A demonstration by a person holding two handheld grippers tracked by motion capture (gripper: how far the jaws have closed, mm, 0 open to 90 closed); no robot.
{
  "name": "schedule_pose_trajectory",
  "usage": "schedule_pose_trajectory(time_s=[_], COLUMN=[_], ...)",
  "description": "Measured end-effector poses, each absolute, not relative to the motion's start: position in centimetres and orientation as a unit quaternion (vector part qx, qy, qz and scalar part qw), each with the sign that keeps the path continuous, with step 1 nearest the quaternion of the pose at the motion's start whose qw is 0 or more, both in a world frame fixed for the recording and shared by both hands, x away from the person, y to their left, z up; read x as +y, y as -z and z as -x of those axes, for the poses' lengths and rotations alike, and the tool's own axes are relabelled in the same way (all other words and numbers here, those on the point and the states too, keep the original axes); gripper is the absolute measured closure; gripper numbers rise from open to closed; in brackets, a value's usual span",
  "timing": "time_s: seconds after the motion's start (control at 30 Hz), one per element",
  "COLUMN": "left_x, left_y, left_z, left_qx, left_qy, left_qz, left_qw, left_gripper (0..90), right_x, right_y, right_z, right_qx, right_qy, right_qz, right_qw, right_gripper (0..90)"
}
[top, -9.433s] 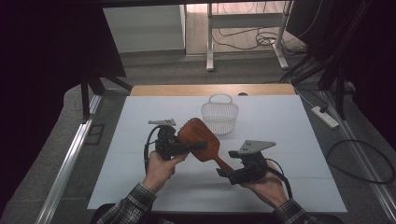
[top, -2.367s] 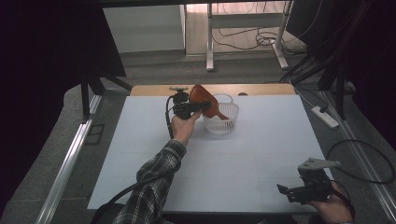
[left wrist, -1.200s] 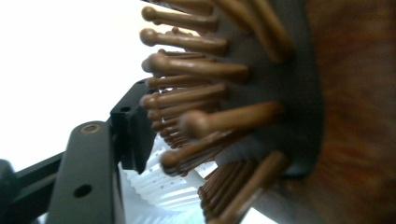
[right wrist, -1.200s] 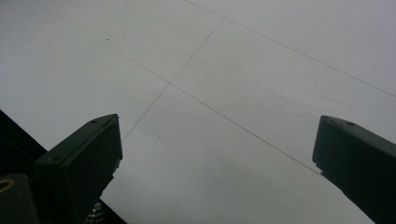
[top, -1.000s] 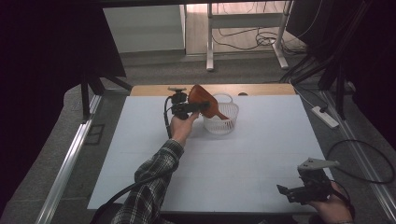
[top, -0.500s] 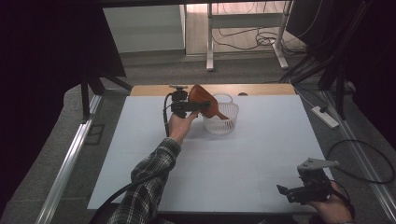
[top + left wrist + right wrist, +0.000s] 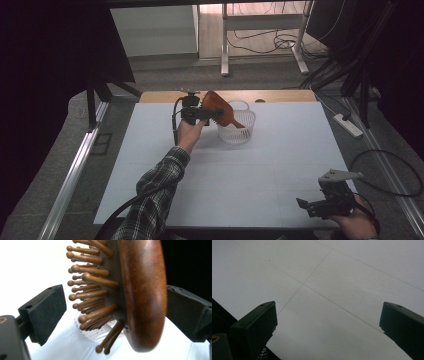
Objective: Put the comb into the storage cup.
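The hairbrush is reddish-brown polished wood, an oval paddle with a glossy rounded back and rows of wooden pins tipped with small balls. It stands tilted over the rim of the white basket, its head up at the basket's far-left side and its handle slanting down into the basket. No brand or writing can be read on it.

The left gripper, just left of the basket, has its fingers around the brush head; they have just been opening, with the pin side clear of the left pad and the wooden back close to the right one.

The basket is a round perforated plastic one on the pale surface. The right gripper rests well apart from the basket, at the near right edge, fingers spread wide with nothing between them.
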State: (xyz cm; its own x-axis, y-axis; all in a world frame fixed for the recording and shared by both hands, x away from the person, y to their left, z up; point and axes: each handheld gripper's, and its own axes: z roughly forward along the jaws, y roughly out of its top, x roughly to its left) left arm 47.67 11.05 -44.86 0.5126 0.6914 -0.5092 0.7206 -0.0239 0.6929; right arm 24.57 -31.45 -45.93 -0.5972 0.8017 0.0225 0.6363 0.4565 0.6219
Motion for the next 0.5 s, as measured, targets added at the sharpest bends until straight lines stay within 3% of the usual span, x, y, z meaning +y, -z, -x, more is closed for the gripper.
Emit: schedule_pose_trajectory(time_s=[0.5], left_x=[11.44], left_y=[43.86], left_z=[-46.89], left_qx=[0.466], left_qy=[-0.039], left_qz=[-0.746], left_qw=[0.475], left_gripper=[2.9], right_x=[-31.52], right_y=[45.93], right_z=[-24.54], right_qx=[0.839], right_qy=[-0.301], right_qz=[-0.431], right_qw=[0.14], right_gripper=[0.0])
